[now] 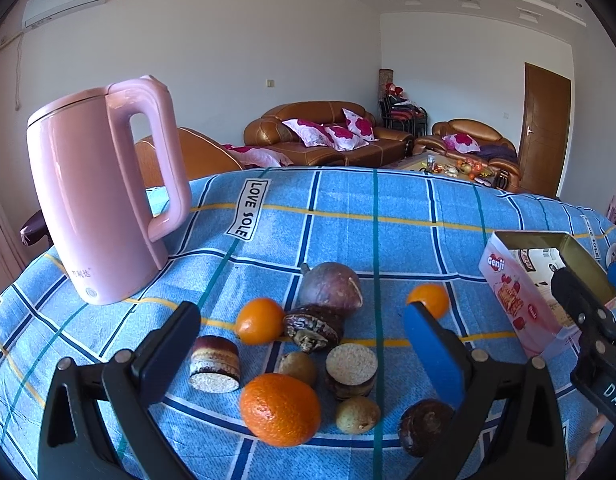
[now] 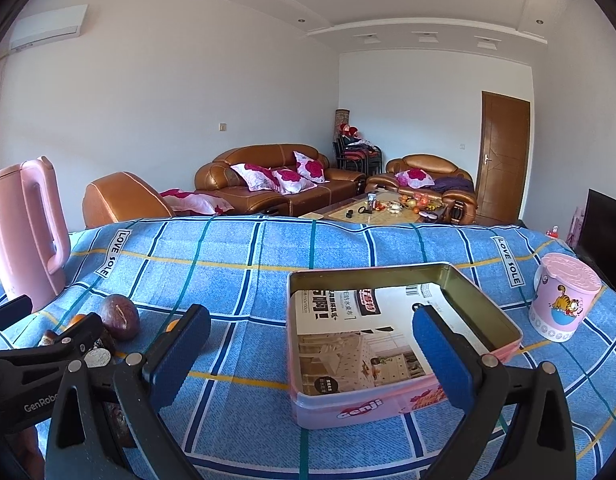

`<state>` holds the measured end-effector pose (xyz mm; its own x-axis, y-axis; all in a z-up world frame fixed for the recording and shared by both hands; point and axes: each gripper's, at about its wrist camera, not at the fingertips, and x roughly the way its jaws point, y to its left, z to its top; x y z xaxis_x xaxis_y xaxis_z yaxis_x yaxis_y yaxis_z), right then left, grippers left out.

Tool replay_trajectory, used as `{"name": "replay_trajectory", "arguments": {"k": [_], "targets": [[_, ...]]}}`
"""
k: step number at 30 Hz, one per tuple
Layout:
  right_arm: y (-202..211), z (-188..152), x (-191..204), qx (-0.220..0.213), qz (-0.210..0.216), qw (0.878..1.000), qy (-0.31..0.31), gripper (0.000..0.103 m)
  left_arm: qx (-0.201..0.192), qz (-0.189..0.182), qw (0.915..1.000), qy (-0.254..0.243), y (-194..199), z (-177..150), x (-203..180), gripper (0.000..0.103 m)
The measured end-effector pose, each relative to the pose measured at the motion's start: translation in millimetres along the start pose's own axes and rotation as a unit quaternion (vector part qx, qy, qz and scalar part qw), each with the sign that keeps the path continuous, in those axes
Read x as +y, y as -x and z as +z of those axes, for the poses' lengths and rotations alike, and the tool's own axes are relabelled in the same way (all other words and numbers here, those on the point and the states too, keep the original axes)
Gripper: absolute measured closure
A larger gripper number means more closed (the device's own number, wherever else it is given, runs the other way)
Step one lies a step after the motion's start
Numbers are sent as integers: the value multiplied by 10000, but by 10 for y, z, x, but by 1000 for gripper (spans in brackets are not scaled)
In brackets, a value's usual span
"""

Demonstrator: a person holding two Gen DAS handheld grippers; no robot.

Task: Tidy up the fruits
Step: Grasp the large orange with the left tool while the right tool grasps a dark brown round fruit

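A pile of food lies on the blue checked cloth (image 1: 339, 216): a large orange (image 1: 280, 410), a smaller orange (image 1: 259, 321), a third orange (image 1: 431, 297), a purple passion fruit (image 1: 330, 288), two small brownish fruits (image 1: 356, 415), and round layered cakes (image 1: 214, 364). My left gripper (image 1: 304, 354) hangs open just above the pile, nothing between its fingers. The pink open tin (image 2: 403, 344) sits to the right, only a printed sheet inside. My right gripper (image 2: 313, 350) is open, low over the tin's near edge. The passion fruit (image 2: 119, 317) shows at far left there.
A pink kettle (image 1: 104, 188) stands at the cloth's back left. A pink lidded cup (image 2: 563, 300) stands right of the tin. Behind the table are brown leather sofas (image 2: 276, 178) and a coffee table (image 2: 383, 208) with clutter. A wooden door (image 2: 501, 156) is at right.
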<state>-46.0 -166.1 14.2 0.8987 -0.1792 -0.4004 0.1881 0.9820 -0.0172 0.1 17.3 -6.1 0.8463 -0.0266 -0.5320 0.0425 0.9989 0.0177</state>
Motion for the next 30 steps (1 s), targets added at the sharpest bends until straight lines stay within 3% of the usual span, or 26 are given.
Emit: {"name": "replay_trajectory", "arguments": {"k": [6, 8, 9, 12, 15, 22, 24, 28, 30], "targets": [[-68, -46, 171, 426, 929, 9945, 244, 3, 333, 322, 9986, 242, 85, -107, 365, 0], [-70, -77, 279, 594, 1320, 9886, 406, 11, 356, 353, 9980, 382, 166, -167, 523, 0], [-68, -96, 334, 696, 1543, 9844, 472, 18, 363, 360, 9978, 420, 204, -196, 598, 0], [-98, -175, 498, 1186, 2256, 9652, 585, 26, 416, 415, 9976, 379, 299, -295, 758, 0], [-118, -264, 650, 1561, 2684, 9473, 785, 28, 513, 376, 9976, 270, 346, -358, 852, 0], [-172, -347, 774, 2012, 2723, 9351, 1044, 32, 830, -40, 9965, -28, 276, -392, 799, 0], [-247, -360, 779, 2241, 2686, 9307, 1069, 44, 890, -205, 9958, 25, 256, -378, 736, 0], [-274, -378, 798, 2338, 2709, 9273, 1096, 53, 987, -471, 9940, 22, 169, -337, 586, 0], [-258, -373, 806, 2324, 2701, 9276, 1123, 63, 1036, -572, 9930, 7, 117, -310, 509, 0]]}}
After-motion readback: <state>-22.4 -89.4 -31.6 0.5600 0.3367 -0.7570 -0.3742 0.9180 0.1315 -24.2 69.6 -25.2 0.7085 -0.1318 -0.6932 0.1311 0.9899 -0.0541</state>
